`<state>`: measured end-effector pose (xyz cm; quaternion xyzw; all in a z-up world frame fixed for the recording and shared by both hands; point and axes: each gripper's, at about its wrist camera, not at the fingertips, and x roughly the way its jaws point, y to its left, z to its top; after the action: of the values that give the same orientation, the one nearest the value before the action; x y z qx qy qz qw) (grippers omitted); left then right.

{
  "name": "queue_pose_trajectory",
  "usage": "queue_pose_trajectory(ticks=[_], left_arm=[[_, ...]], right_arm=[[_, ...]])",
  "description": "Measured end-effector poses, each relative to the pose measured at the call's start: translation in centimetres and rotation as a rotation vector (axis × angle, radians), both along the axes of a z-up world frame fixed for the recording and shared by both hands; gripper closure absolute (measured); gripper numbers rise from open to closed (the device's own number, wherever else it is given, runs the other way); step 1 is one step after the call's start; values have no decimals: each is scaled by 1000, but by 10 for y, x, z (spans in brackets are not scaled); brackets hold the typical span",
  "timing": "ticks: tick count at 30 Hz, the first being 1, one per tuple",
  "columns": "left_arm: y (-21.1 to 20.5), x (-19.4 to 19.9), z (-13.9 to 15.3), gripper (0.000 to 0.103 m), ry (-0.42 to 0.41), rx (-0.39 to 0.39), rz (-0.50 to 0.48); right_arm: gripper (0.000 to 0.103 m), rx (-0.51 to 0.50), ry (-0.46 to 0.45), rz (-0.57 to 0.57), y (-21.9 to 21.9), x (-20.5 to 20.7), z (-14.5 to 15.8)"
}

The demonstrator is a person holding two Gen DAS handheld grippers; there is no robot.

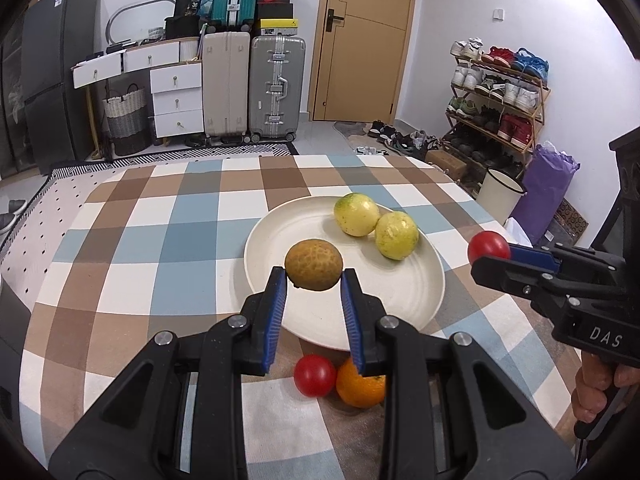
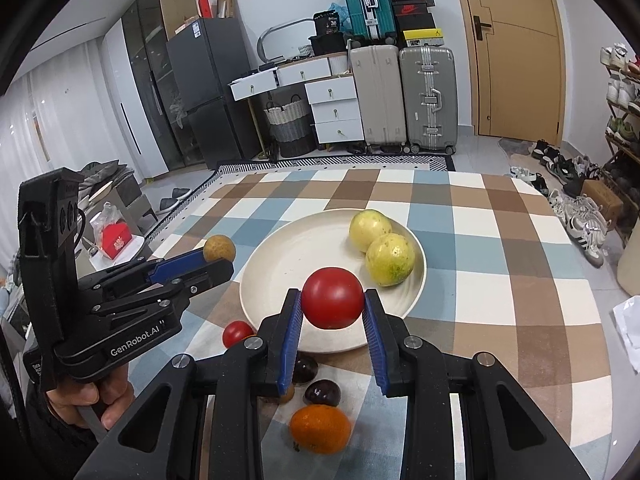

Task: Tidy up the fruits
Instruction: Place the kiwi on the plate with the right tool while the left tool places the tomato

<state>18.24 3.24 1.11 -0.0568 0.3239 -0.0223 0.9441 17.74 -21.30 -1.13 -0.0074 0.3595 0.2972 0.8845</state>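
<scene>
A cream plate (image 1: 400,304) (image 2: 280,276) on the checked tablecloth holds two yellow-green fruits (image 1: 356,215) (image 1: 397,235) (image 2: 370,230) (image 2: 390,259). My left gripper (image 1: 313,280) (image 2: 219,255) is shut on a brown speckled fruit (image 1: 314,264) (image 2: 219,247), held above the plate's near-left rim. My right gripper (image 2: 332,308) (image 1: 489,256) is shut on a red tomato (image 2: 332,303) (image 1: 488,247), held above the plate's near-right side. On the cloth in front of the plate lie a second tomato (image 1: 314,375) (image 2: 237,333), an orange (image 1: 360,384) (image 2: 320,429) and two dark fruits (image 2: 322,393) (image 2: 305,369).
The table (image 1: 160,240) stands in a room with suitcases (image 1: 276,84), white drawers (image 1: 176,98) and a shoe rack (image 1: 496,96) behind it. A white bin (image 1: 500,194) and a purple bag (image 1: 548,188) stand off the table's right edge.
</scene>
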Motion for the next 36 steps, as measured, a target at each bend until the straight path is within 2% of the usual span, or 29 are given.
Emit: queue_pose_trajectory(ticks=[8, 12, 16, 24, 25, 26, 27, 29, 31, 33, 36], left_arm=[[3, 19, -22, 78, 34, 5, 21], [-4, 24, -32, 78, 56, 17, 1], [-11, 24, -34, 78, 55, 44, -13], [-11, 24, -36, 78, 58, 45, -12], [-10, 24, -35, 76, 61, 44, -13], [-9, 25, -35, 74, 67, 40, -14], [-8, 24, -35, 67, 69, 36, -11], [-4, 20, -32, 51, 63, 27, -1], [0, 15, -28, 28, 43, 23, 11], [5, 8, -22, 19, 5, 18, 22], [13, -2, -15, 14, -16, -11, 12]], right_arm=[[72, -21, 36, 3, 12, 17, -20], [72, -33, 60, 2, 17, 24, -31], [72, -39, 85, -6, 20, 32, -41], [69, -53, 86, -30, 25, 41, -45], [68, -58, 80, -34, 24, 40, -44], [61, -62, 77, -39, 23, 40, -43], [56, -60, 75, -43, 21, 38, -42], [54, -61, 70, -47, 17, 35, -38], [48, -81, 52, -50, 14, 30, -34], [24, -84, 34, -58, 9, 23, -29], [12, -69, 24, -67, 0, 13, -25]])
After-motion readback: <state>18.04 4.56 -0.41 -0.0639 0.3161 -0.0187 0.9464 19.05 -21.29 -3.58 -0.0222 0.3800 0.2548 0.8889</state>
